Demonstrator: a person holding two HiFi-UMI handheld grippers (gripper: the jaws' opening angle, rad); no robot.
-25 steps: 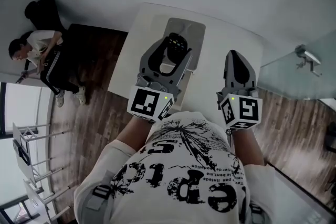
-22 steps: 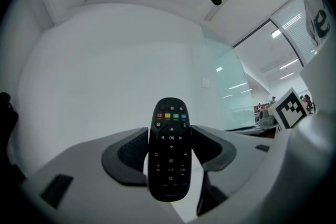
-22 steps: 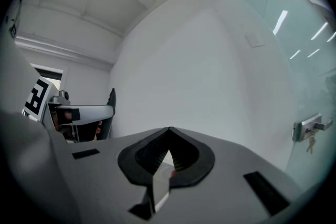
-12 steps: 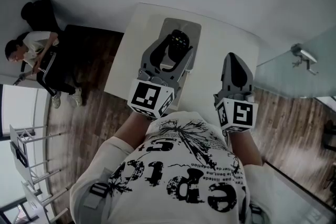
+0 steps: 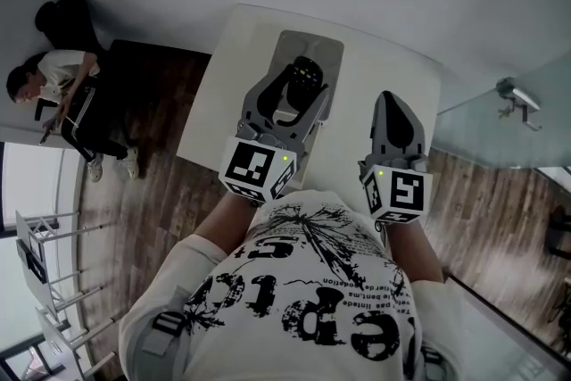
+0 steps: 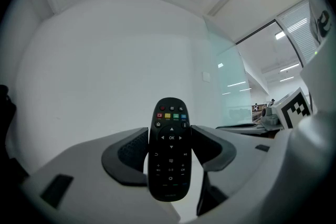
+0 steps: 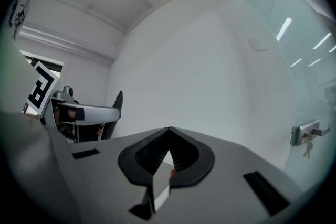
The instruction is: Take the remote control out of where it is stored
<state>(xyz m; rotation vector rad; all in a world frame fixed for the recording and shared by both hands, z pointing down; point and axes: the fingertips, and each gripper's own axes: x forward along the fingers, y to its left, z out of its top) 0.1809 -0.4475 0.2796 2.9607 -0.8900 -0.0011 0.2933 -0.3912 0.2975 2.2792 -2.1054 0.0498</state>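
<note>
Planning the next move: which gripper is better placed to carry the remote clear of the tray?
Left: the left gripper clamps the remote; the right gripper is shut, empty.

The remote control (image 6: 169,149) is a slim black handset with rounded ends. It has a row of red, yellow, green and blue keys near its top and an OK pad below them. It stands lengthwise, button face to the camera, clamped between the left gripper (image 6: 170,150) jaws. From the head view it shows over the grey tray (image 5: 325,49) by the table's (image 5: 393,85) far edge.
</note>
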